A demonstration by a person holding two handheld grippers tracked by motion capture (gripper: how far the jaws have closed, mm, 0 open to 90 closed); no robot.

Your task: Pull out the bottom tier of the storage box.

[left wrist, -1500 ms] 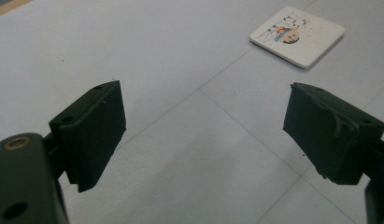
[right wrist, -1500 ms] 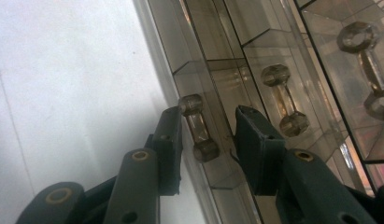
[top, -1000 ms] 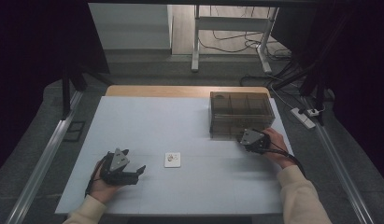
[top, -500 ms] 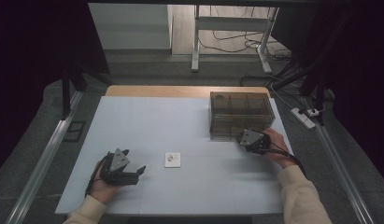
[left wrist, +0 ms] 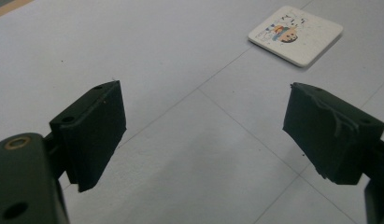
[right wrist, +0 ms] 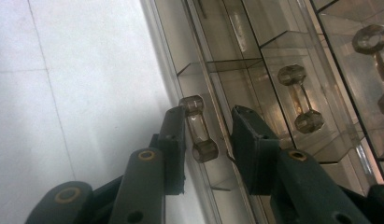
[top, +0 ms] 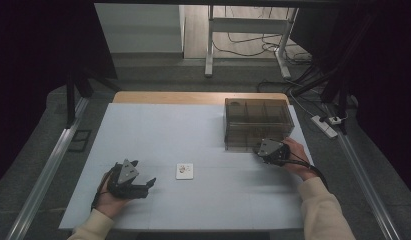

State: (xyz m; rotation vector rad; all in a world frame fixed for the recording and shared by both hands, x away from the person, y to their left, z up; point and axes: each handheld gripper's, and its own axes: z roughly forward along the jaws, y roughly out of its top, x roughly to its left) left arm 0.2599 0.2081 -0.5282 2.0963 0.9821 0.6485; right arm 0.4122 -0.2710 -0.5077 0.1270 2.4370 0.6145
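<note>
The right gripper (right wrist: pixel 208 149), jaws narrowed around but not clearly pinching the drawer handle (right wrist: pixel 199 129), should close squarely before pulling; left gripper (left wrist: pixel 203 135) rests wide.

We see the right gripper (right wrist: pixel 207 144) w/ its jaws either side of a clear drawer handle (right wrist: pixel 199 129) on the smoky plastic drawer box (right wrist: pixel 255 56). Whether the pads press it we can't tell. Two more handles (right wrist: pixel 301 98) sit on drawers further along; white table (right wrist: pixel 77 93) at left.
</note>
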